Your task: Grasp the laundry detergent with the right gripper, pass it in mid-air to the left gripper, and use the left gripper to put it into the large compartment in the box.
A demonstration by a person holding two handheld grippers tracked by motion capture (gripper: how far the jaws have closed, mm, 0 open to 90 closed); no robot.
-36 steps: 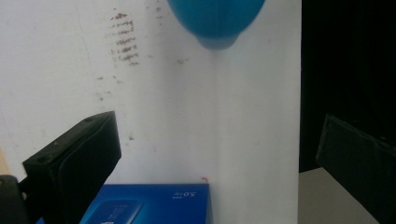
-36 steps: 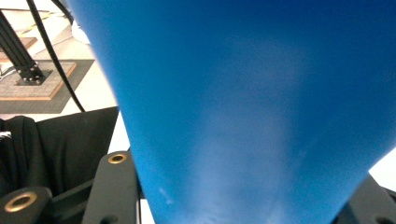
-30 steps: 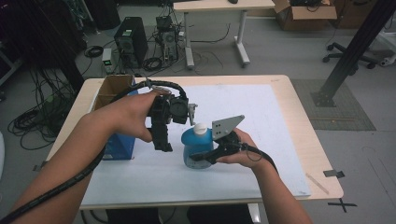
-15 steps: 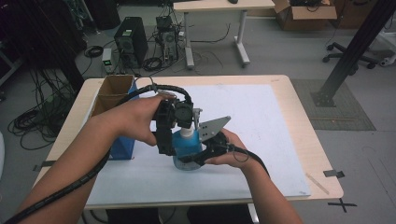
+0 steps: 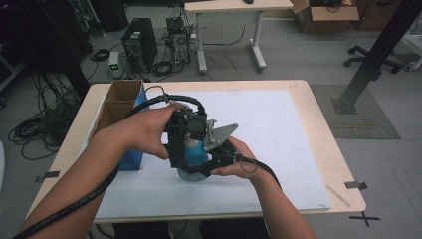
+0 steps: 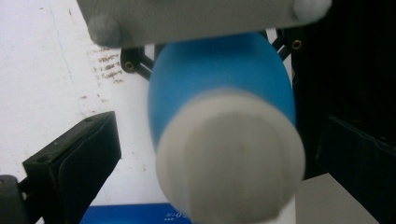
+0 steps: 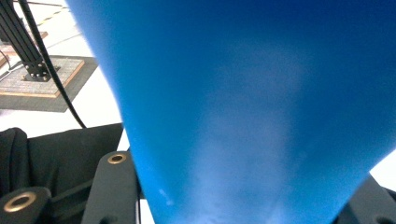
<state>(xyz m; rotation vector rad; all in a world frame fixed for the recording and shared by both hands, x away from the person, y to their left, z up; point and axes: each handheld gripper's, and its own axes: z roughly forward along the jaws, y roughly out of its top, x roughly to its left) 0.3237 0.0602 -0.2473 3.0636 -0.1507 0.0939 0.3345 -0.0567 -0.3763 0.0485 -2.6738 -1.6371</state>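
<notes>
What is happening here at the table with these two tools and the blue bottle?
A person works on a blue bottle that stands on the white sheet of the table. The right gripper is shut on the bottle's body and steadies it. The left gripper comes from above; in its own view its fingers stand open on either side of the white cap, not pressing on it yet. A blue cardboard box stands at the left.
</notes>
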